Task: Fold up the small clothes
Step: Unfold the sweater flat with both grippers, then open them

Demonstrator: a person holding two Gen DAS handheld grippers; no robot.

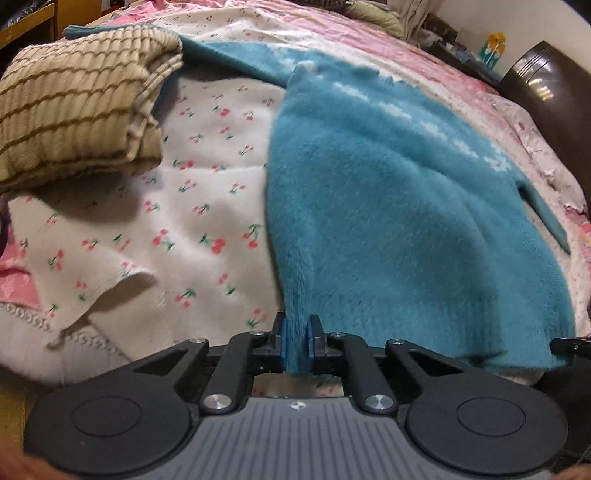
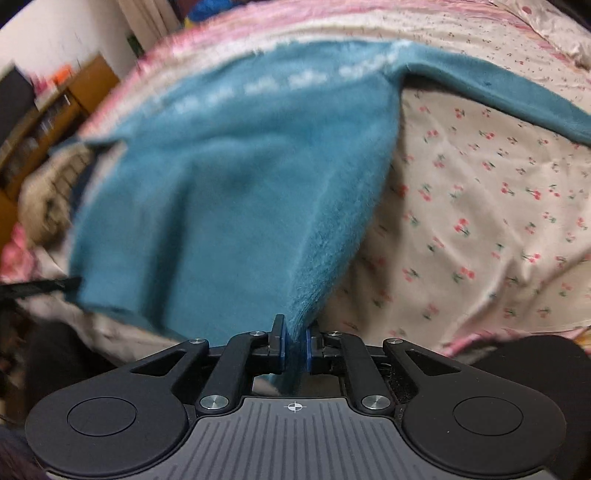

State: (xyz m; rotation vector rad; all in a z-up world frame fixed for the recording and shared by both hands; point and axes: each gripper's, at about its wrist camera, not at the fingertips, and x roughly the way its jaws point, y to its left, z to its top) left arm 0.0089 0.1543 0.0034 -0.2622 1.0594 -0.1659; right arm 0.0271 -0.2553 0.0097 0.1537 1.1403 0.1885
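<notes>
A fuzzy teal sweater (image 1: 399, 177) with a white band across its far part lies spread on a white cherry-print blanket (image 1: 207, 206). My left gripper (image 1: 296, 341) is shut on the sweater's near left hem corner, pinching a raised fold. My right gripper (image 2: 294, 343) is shut on the near right hem corner of the same sweater (image 2: 229, 184), lifting it off the blanket (image 2: 480, 206). One sleeve (image 2: 517, 99) trails out to the right. The right gripper's tip (image 1: 570, 345) shows at the left wrist view's right edge.
A folded beige striped knit garment (image 1: 74, 107) sits at the far left on the blanket. A pink bedcover (image 1: 369, 33) lies beyond. A dark headboard (image 1: 546, 96) is at right; wooden shelves (image 2: 48, 122) stand at left in the right wrist view.
</notes>
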